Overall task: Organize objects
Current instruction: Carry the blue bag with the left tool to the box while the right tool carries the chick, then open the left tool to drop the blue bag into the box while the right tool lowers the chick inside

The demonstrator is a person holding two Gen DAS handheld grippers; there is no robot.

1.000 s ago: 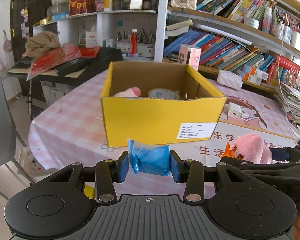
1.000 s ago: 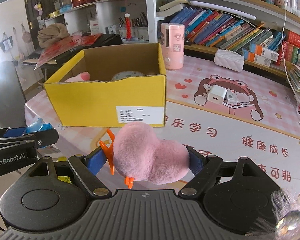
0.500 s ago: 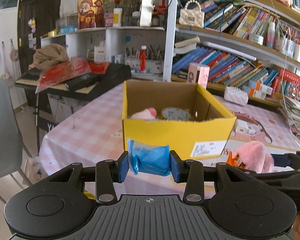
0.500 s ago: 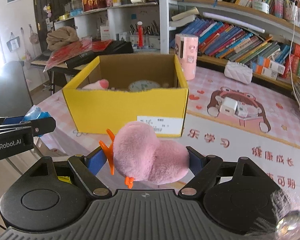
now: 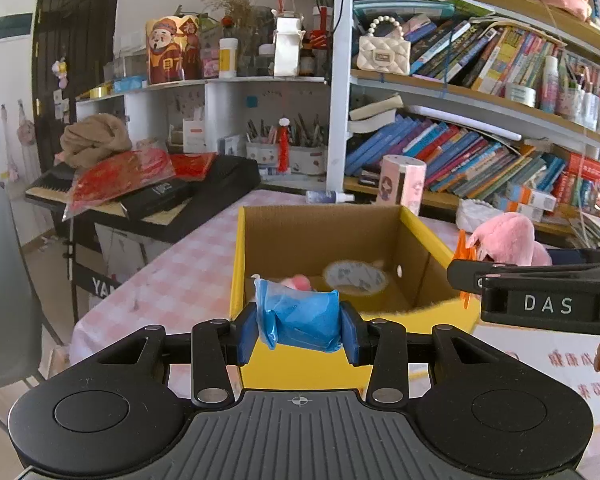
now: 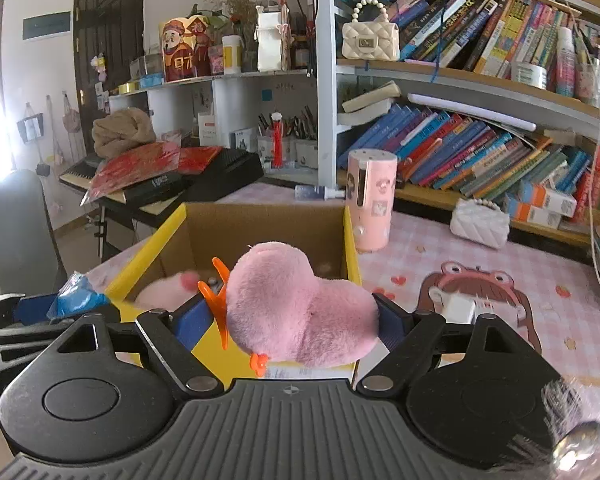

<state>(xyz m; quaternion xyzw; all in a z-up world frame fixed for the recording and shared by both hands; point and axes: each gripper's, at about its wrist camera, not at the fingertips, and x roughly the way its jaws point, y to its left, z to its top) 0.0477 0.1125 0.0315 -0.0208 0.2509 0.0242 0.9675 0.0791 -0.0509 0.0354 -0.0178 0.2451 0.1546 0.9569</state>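
Note:
A yellow cardboard box [image 5: 300, 368] [image 6: 350, 240] stands open on the checked table. Inside it lie a pink plush piece [image 5: 298, 281] [image 6: 168, 292] and a grey round object [image 5: 356, 278]. My left gripper [image 5: 298, 328] is shut on a blue plastic packet [image 5: 304, 322] [image 6: 78, 300], held just before the box's near wall. My right gripper [image 6: 296, 320] is shut on a pink plush duck [image 6: 296, 312] [image 5: 504, 238] with orange beak and feet, over the box's near right corner. The right gripper's black finger [image 5: 540, 284] reaches in from the right in the left wrist view.
A pink cylinder [image 6: 370, 200] [image 5: 402, 180] stands behind the box. A white quilted pouch [image 6: 480, 222] and white chargers [image 6: 458, 304] lie on the table to the right. Bookshelves [image 6: 480, 152] fill the back. A keyboard with red bags [image 5: 140, 184] and a grey chair [image 5: 0, 280] stand left.
Both grippers have risen and moved toward the box with their loads. The box's inside now shows from above, and the duck hangs over its near rim.

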